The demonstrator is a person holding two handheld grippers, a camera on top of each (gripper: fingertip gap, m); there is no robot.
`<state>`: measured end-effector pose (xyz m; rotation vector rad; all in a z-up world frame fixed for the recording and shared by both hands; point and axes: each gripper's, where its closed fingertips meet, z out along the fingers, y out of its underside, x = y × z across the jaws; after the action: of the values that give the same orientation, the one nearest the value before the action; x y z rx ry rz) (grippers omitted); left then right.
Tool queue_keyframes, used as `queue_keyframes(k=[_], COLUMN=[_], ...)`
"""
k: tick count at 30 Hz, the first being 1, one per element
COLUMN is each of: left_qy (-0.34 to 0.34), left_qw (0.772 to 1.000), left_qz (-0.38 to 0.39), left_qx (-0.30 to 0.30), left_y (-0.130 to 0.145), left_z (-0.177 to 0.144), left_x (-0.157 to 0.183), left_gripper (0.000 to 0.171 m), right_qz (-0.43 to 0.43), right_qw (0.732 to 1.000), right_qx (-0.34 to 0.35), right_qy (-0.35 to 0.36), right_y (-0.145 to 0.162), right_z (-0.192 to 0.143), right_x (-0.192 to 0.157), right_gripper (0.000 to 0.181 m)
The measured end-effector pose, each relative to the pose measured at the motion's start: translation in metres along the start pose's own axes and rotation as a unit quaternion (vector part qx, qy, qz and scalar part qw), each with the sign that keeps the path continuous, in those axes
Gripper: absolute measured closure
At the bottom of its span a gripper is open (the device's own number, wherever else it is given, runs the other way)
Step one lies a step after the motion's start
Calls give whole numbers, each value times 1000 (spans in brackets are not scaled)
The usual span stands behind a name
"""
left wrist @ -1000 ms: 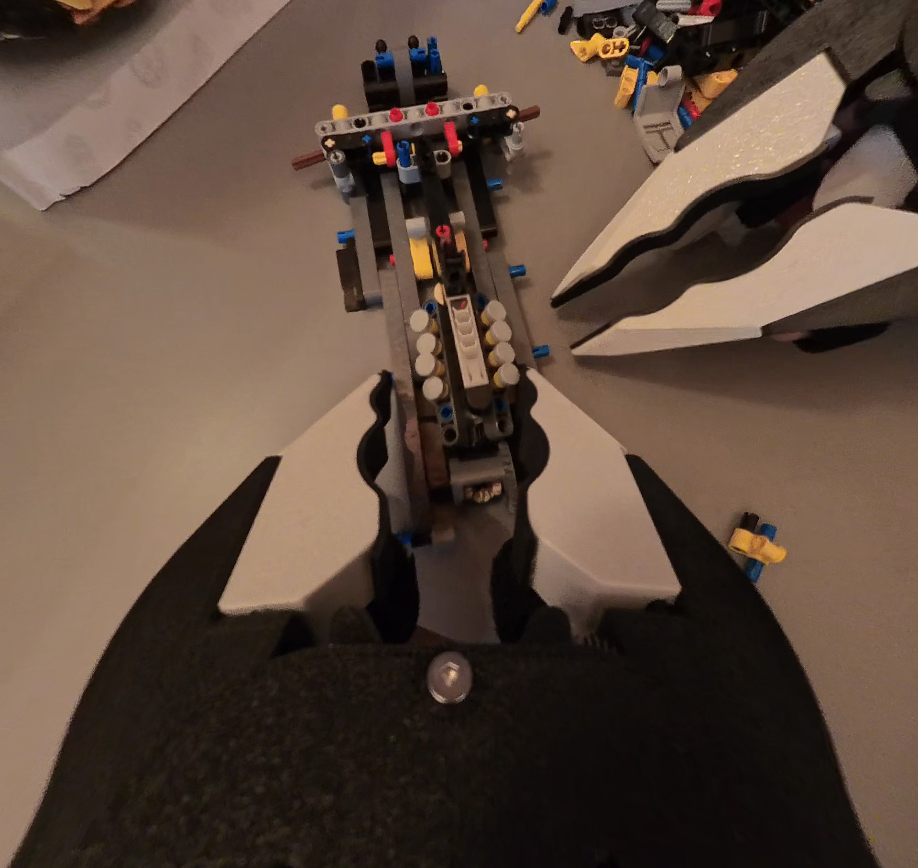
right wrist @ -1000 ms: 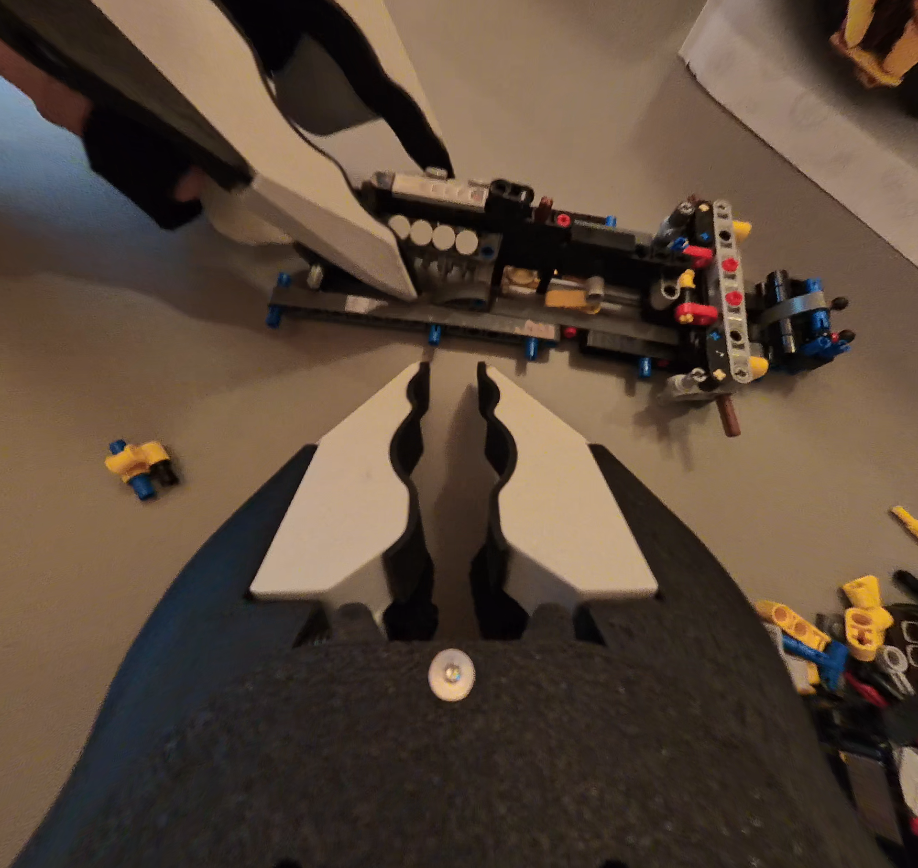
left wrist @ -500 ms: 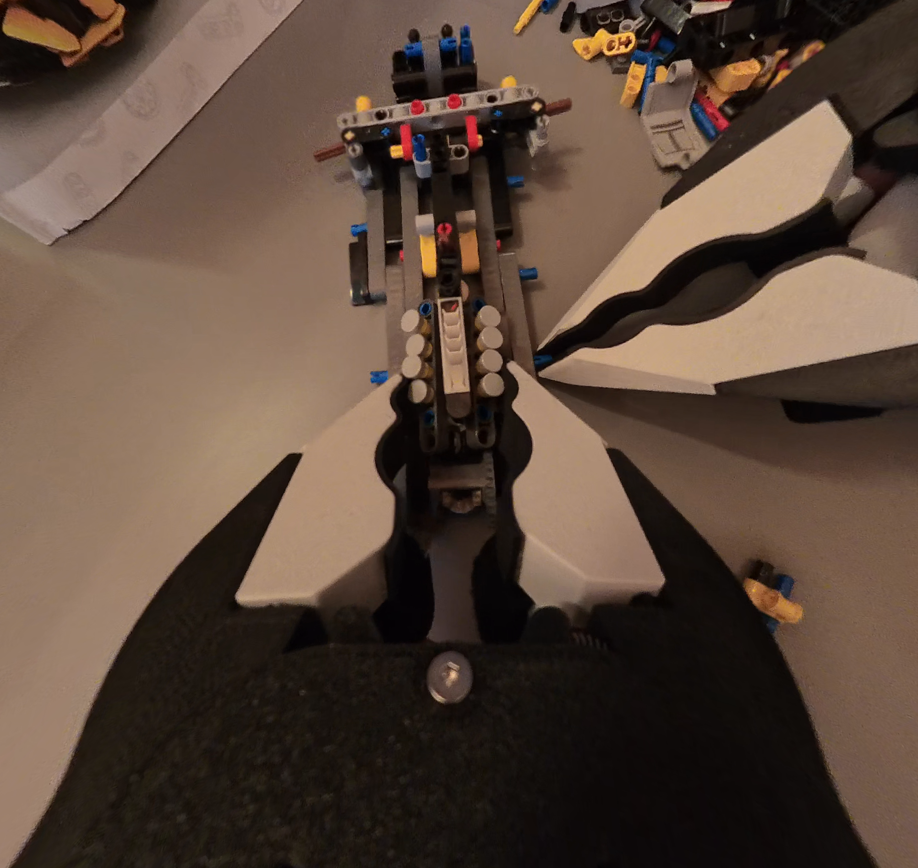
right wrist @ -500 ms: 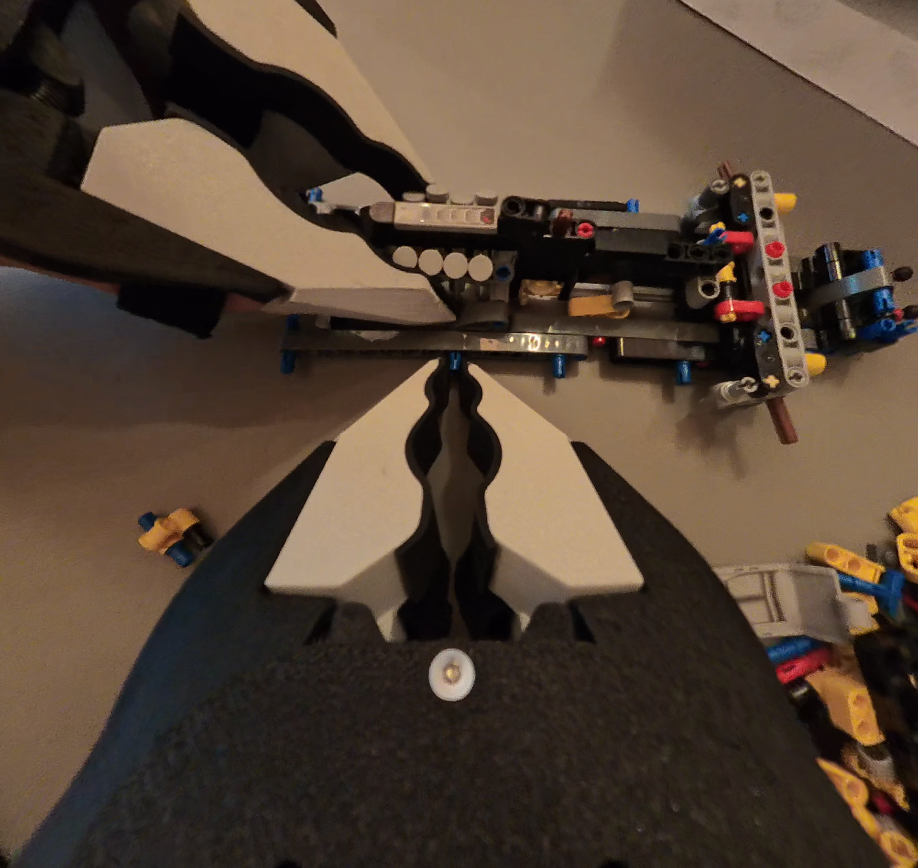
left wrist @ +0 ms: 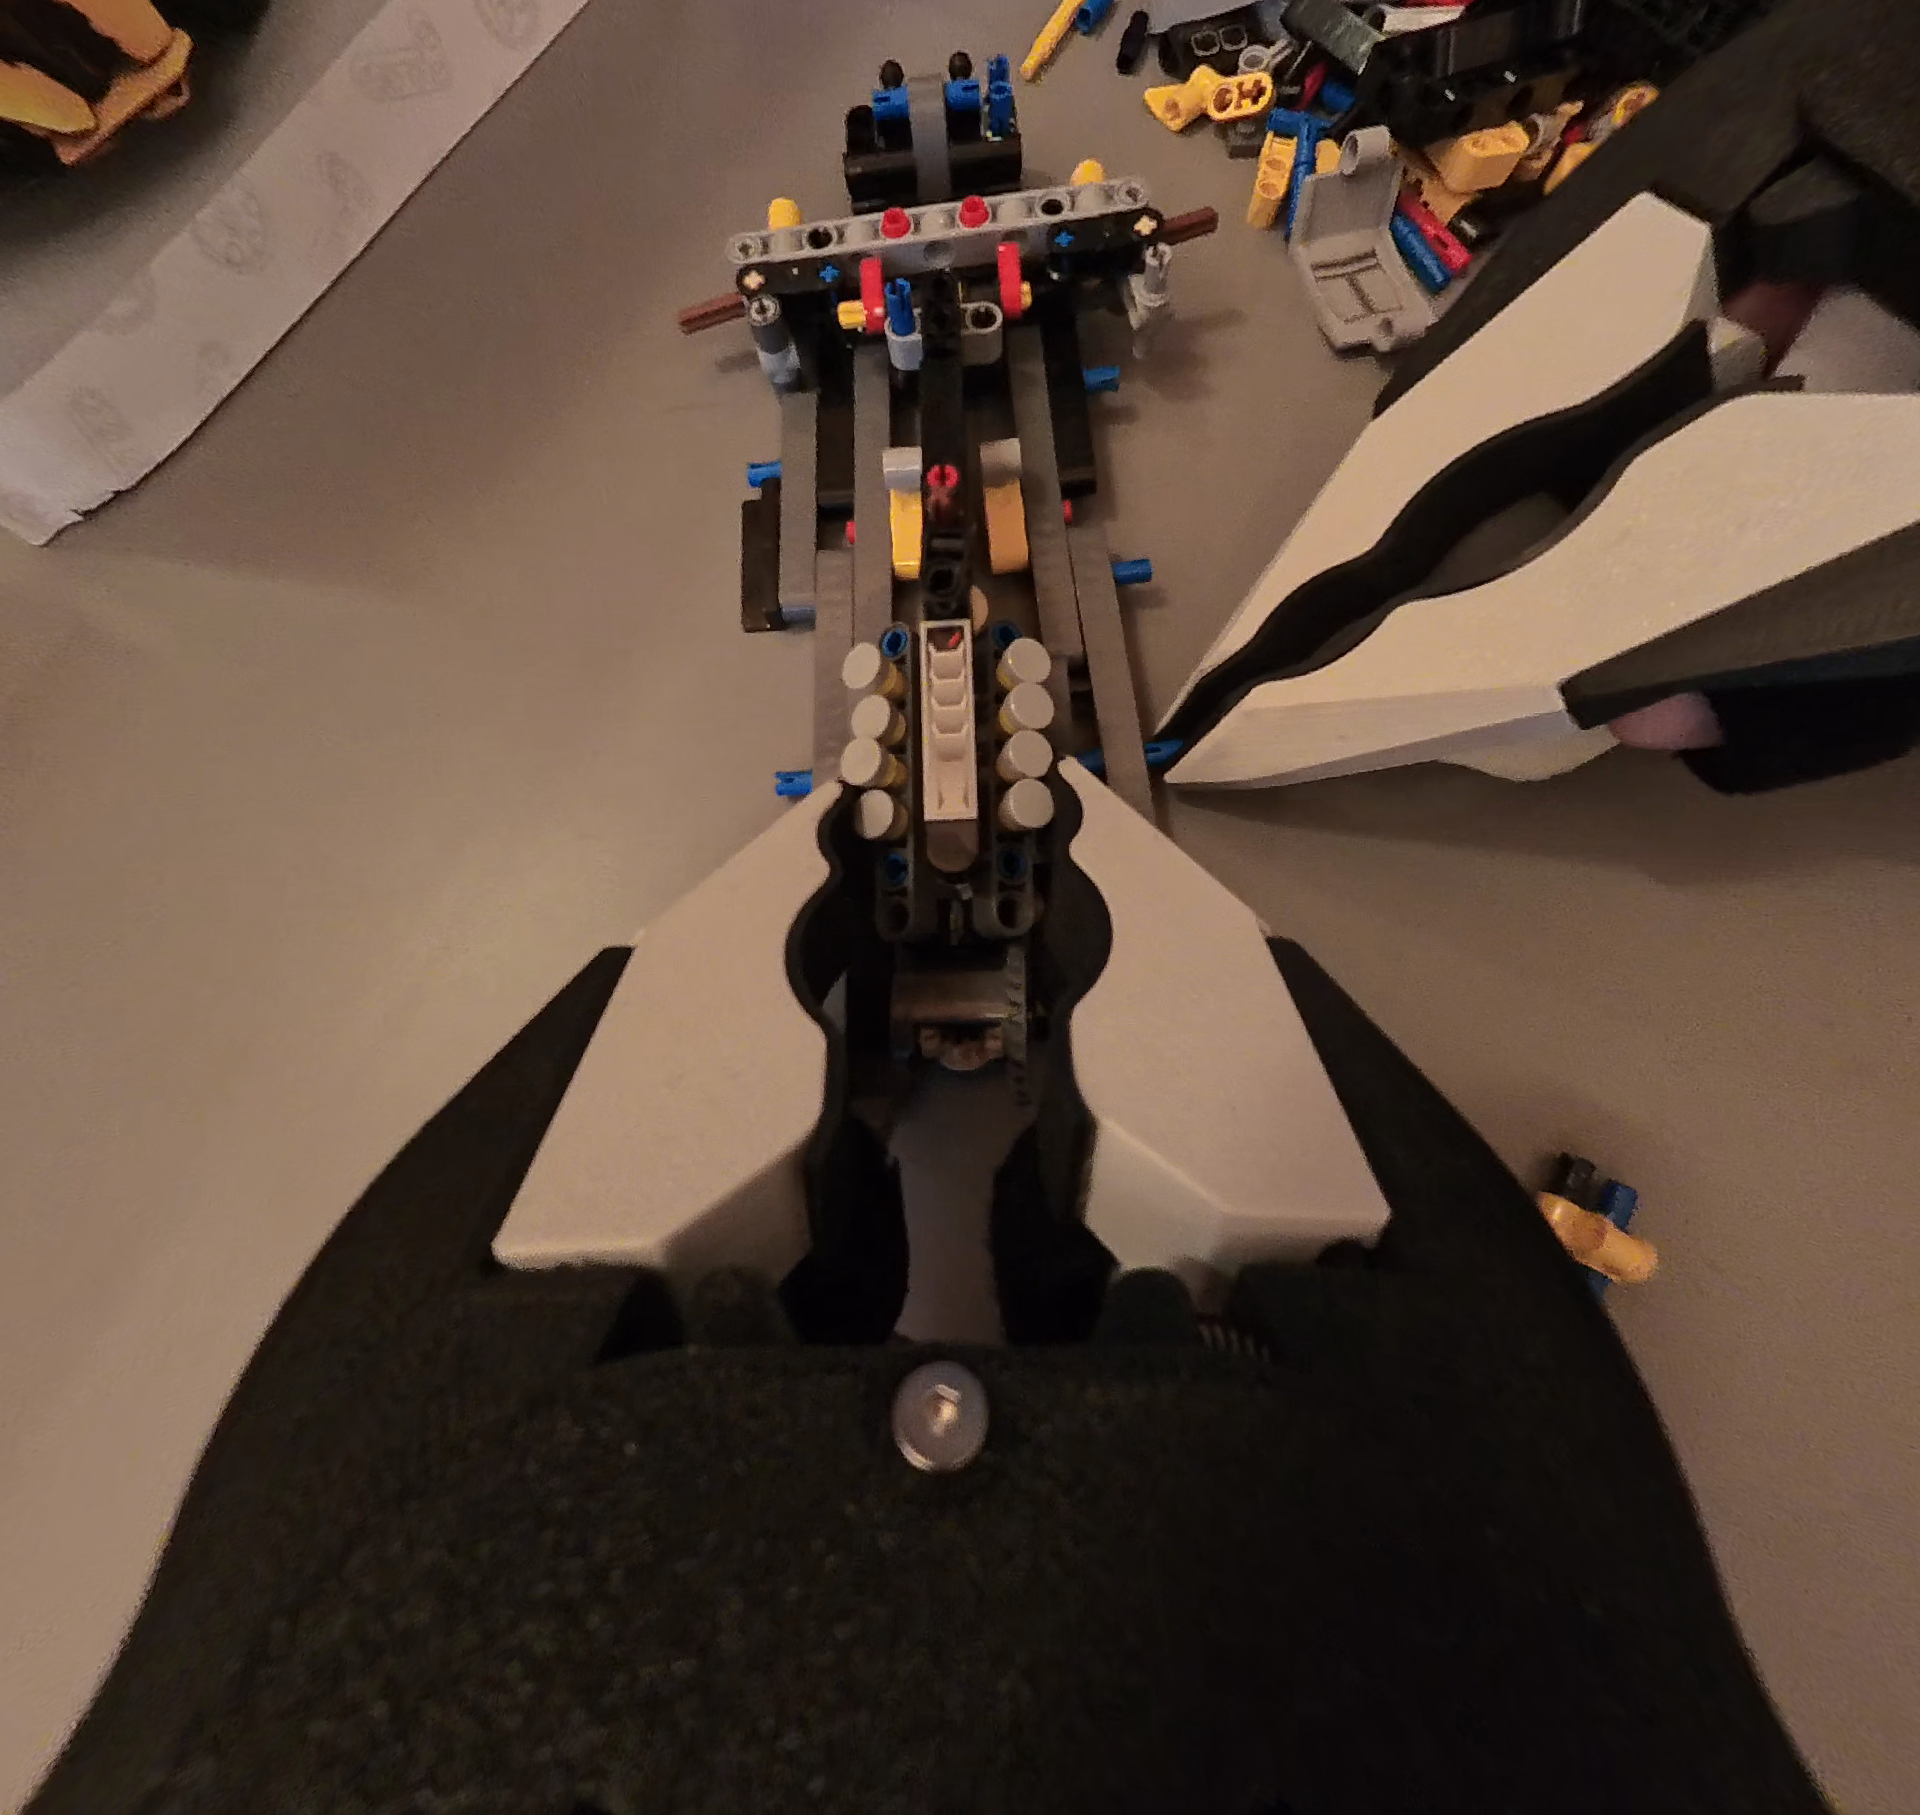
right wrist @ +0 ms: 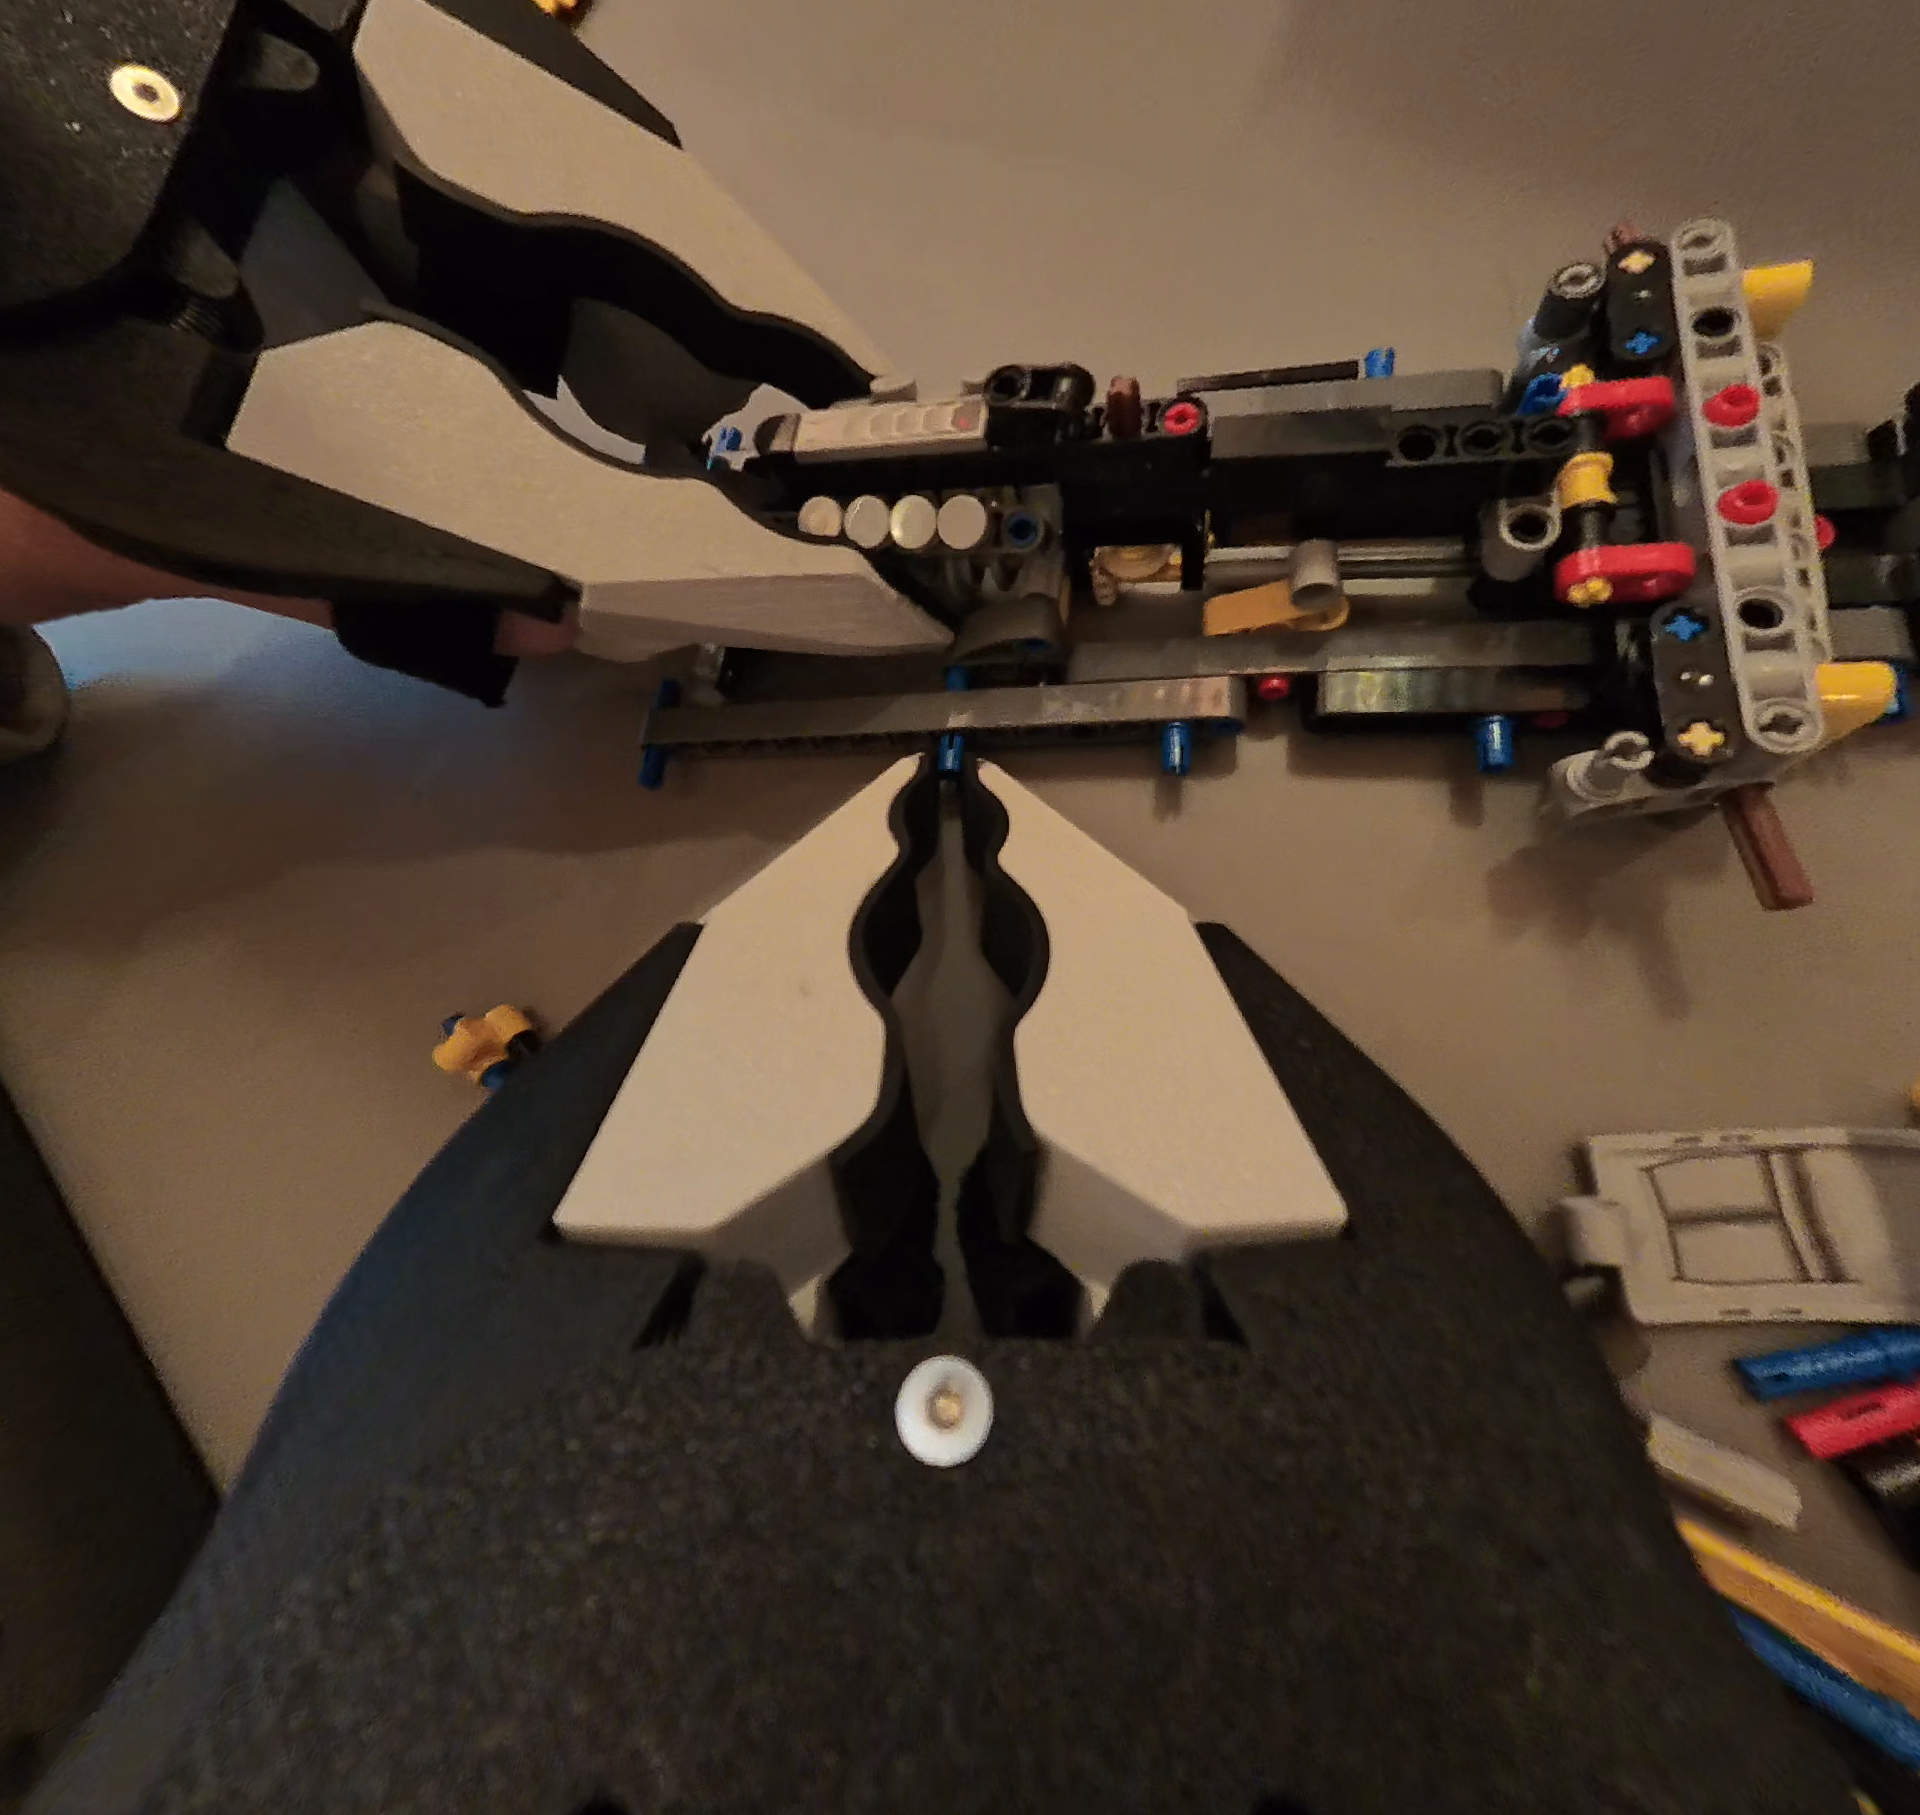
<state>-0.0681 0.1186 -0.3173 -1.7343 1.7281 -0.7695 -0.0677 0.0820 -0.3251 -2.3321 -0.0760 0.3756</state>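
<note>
A long brick-built chassis point(left wrist: 940, 477) of black and grey beams, with red, yellow and blue pins, lies on the grey table. My left gripper point(left wrist: 951, 809) is shut on its near end, the fingers on either side of the block with the round grey cylinders point(left wrist: 1023, 716). My right gripper point(right wrist: 951, 773) comes in from the side and is shut on a blue pin point(right wrist: 948, 752) that sticks out of the chassis's long side beam point(right wrist: 935, 721). The right gripper also shows in the left wrist view point(left wrist: 1179, 768). The left gripper shows in the right wrist view point(right wrist: 831, 518).
A pile of loose pieces point(left wrist: 1403, 51) lies at the far right. A small yellow and blue piece point(left wrist: 1595, 1230) lies alone near the grippers. A grey panel piece point(right wrist: 1745, 1225), a paper strip point(left wrist: 312, 186) and a yellow-and-black model point(left wrist: 73, 30) lie around. There is about 4 cm between the tips of the two grippers.
My right gripper has moved in to the chassis's side and closed on the blue pin. My left gripper has slid farther along the chassis's near end and tightened on it.
</note>
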Motion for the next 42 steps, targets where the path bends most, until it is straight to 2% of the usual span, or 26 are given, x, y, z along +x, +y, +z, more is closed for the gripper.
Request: queue_keyframes(k=[2, 4, 5, 7, 9, 11, 13, 15, 16, 23, 25, 29, 35, 37, 38, 40, 42], left_qy=[2, -64, -96, -73, -47, -46, -18, -5, -7, -23, -31, -74, -70, -109, -104, -55, -58], left_qw=[1000, 998, 995, 997, 998, 999, 1000, 1000, 1000, 1000, 999, 997, 997, 994, 995, 998, 998], left_qz=[3, 7, 2, -31, -34, -14, -12, -11, -13, 4, -15, 15, 31, 8, 0, 0, -6], left_qx=[-2, -9, -11, 4, 6, -6, -8, -3, -4, -4, -1, -15, -19, -15, -14, -8, -10], left_y=[1, 3, 6, 10, 10, 11, 12, 13, 14, 15, 14, 16, 16, 17, 18, 20, 21], left_z=[-1, -3, -7, -10, -11, -11, -12, -14, -15, -16, -15, -14, -12, -14, -16, -18, -20], left_x=[1, -24, -41, -53, -50, -46, -38, -32, -30, -23, -25, -28, -25, -46, -54, -51, -49], left_gripper=[137, 137, 138, 139, 138, 138, 138, 137, 137, 137, 138, 139, 140, 141, 141, 140, 140], right_qz=[-27, -36, -25, 9, 33, 20, -24, -49, -55, -89, -53, -35, 5, 48, 60, 30, -7], right_qw=[999, 999, 999, 1000, 998, 996, 997, 998, 998, 994, 996, 994, 997, 998, 998, 999, 999], right_qx=[-5, -31, -17, 0, 48, 85, 74, 36, 12, -4, -21, -33, -36, -38, -26, -12, 13], right_qy=[20, 10, 11, -1, -12, -16, -9, 9, 25, 60, 70, 96, 64, 4, -9, 27, 30], right_y=[3, 13, 14, 18, 2, -17, -24, -21, -17, -25, -23, -17, -5, 4, 5, 3, -7], right_z=[-2, -8, -13, -19, -25, -24, -11, 6, 11, 20, 20, 13, 2, -3, -4, -9, -10], right_x=[-1, -4, -2, 4, 9, 14, 18, 22, 26, 26, 26, 24, 18, 6, 5, 17, 16], right_gripper=[179, 181, 181, 181, 181, 181, 167, 161, 162, 174, 178, 178, 179, 179, 179, 178, 178])
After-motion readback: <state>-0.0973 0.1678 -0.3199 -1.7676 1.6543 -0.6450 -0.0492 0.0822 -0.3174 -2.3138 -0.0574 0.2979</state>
